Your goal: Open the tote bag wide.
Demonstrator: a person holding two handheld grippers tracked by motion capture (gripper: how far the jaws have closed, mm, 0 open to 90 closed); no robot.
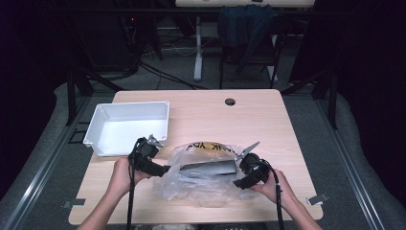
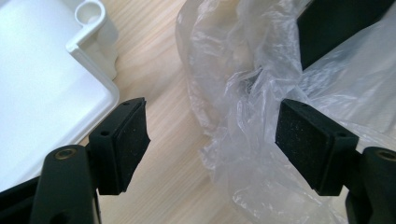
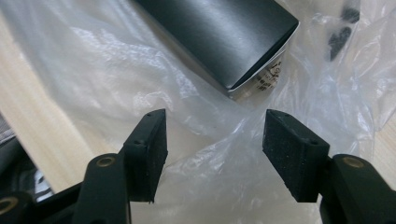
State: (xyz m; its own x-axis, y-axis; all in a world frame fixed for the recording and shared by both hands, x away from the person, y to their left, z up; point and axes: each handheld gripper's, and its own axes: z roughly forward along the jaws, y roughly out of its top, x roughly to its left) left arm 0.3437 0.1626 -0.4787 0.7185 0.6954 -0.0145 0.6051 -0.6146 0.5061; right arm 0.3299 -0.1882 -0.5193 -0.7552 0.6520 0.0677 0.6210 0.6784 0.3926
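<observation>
- A crinkled, clear plastic bag lies on the pale woodgrain worktop, beside a glossy white tray.
- A flat, matte black box rests on the bag.
- Left tongs and right tongs both gape, clamping nothing.

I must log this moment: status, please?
Left gripper open, right gripper open. Black box lies in plastic bag, unheld. White bin beside, not blocking.

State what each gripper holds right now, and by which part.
Nothing is held. The left gripper and right gripper both stand open over the clear plastic bag; no pad presses on it or the black box.
</observation>
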